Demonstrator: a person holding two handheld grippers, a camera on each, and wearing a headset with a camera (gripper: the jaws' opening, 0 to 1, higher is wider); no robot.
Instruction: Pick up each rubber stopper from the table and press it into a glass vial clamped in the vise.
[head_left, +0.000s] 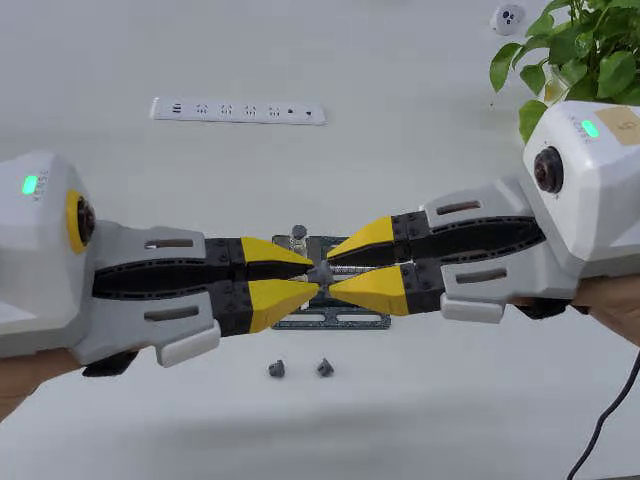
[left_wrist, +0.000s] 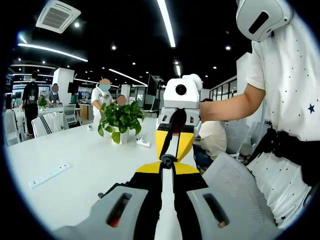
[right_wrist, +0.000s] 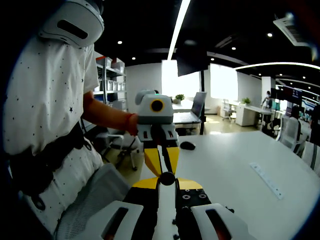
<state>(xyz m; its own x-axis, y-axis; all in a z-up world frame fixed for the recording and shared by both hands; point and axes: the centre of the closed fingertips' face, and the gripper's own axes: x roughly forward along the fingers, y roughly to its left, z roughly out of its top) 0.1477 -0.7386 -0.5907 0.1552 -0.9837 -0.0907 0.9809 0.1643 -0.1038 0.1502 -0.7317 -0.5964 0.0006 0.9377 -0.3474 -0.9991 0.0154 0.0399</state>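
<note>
Both grippers hang level above the table and point at each other, tip to tip. My left gripper (head_left: 314, 275) comes in from the left and my right gripper (head_left: 331, 270) from the right. A small dark rubber stopper (head_left: 320, 272) sits where the yellow tips meet, and both pairs of jaws look closed on it. The same stopper (left_wrist: 167, 161) shows at my left gripper's tips and again (right_wrist: 166, 178) at my right gripper's tips. Below lies the grey vise (head_left: 335, 320), mostly hidden. A glass vial (head_left: 298, 237) with a dark cap stands at its back left. Two loose stoppers (head_left: 277, 369) (head_left: 325, 368) lie in front.
A white power strip (head_left: 238, 110) lies at the back of the white table. A potted plant (head_left: 580, 50) stands at the back right, with a small round white device (head_left: 508, 17) beside it. A black cable (head_left: 605, 420) runs off the front right. People stand in the office behind.
</note>
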